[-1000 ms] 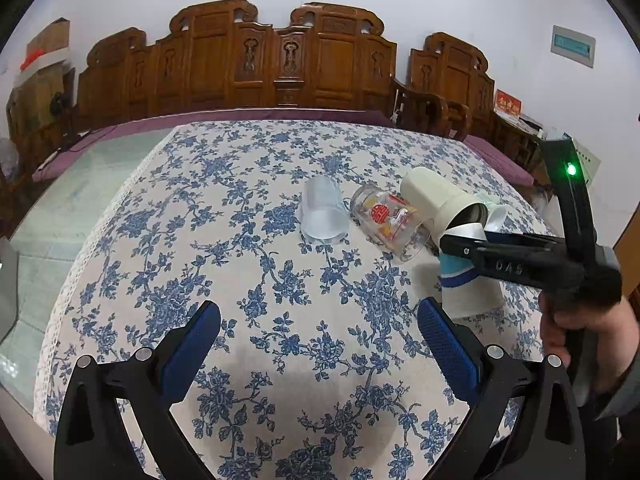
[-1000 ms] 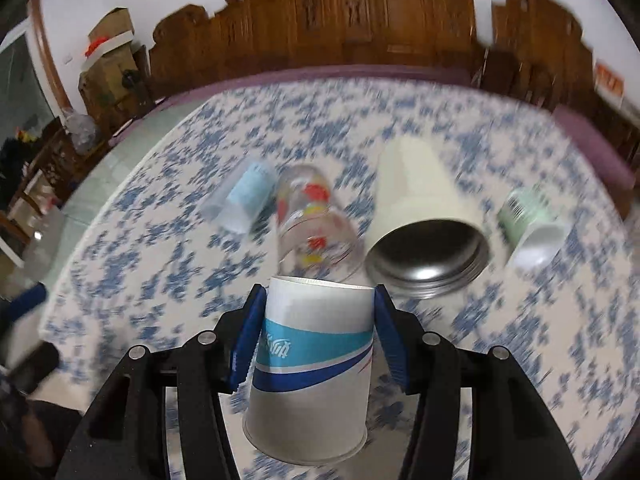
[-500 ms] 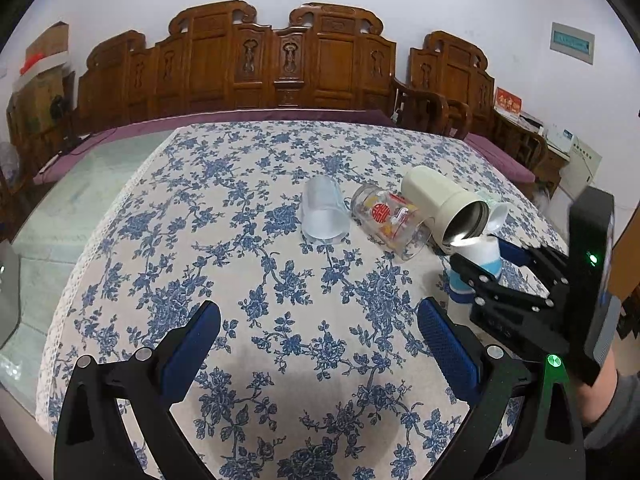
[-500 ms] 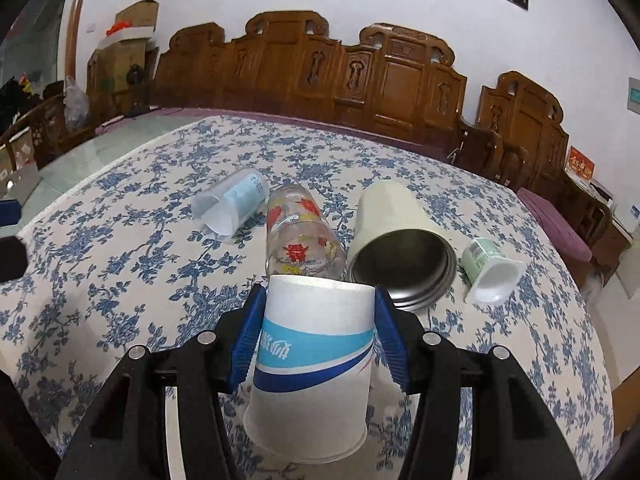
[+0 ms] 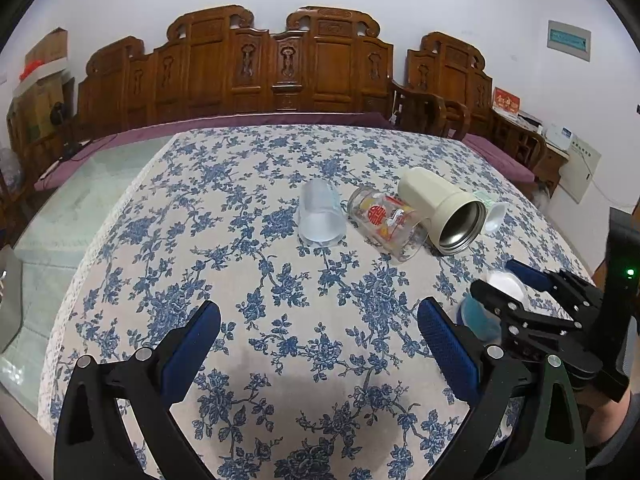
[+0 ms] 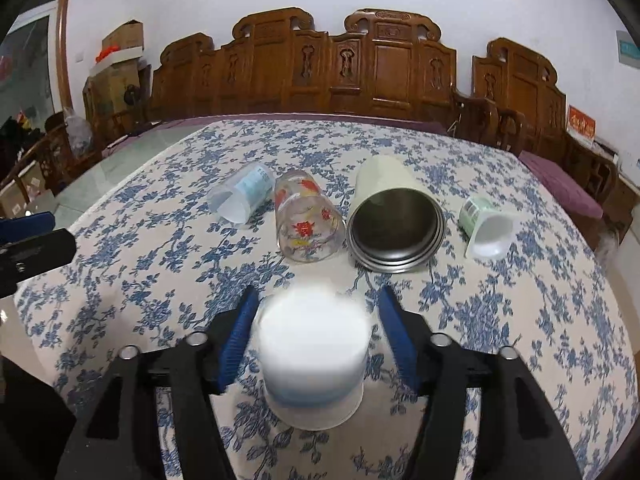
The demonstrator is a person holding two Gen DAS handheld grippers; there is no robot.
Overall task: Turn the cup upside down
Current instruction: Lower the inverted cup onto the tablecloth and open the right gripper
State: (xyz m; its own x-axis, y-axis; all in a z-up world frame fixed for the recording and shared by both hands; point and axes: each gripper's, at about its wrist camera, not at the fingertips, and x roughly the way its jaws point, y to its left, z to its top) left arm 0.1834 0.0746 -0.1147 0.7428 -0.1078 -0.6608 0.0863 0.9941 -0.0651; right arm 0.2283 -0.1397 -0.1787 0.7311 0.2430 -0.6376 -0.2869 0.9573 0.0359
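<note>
In the right wrist view, the paper cup (image 6: 314,356) stands upside down on the table (image 6: 520,320) at the lower centre of the frame, its white base up and its blue-banded rim down on the blue-flowered cloth; it looks blurred. The right gripper (image 6: 316,332) has its jaws spread to either side of the cup, with a visible gap on each side, so they hold nothing. Above the cup in the frame, four other vessels lie on their sides in a row: a clear plastic cup (image 6: 242,198) at the left, a printed glass (image 6: 306,222) next to it, a cream tumbler (image 6: 394,224) with a steel interior touching or just beside the glass, and a small green-labelled cup (image 6: 486,226) at the right, a little apart. In the left wrist view, the left gripper (image 5: 318,340) sits at the bottom of the frame with its jaws wide open and empty over bare cloth, while the paper cup (image 5: 490,304) shows at the right edge between the right gripper's (image 5: 508,292) black fingers. Carved wooden chairs (image 5: 280,64) line the far wall across the top of the frame.
</note>
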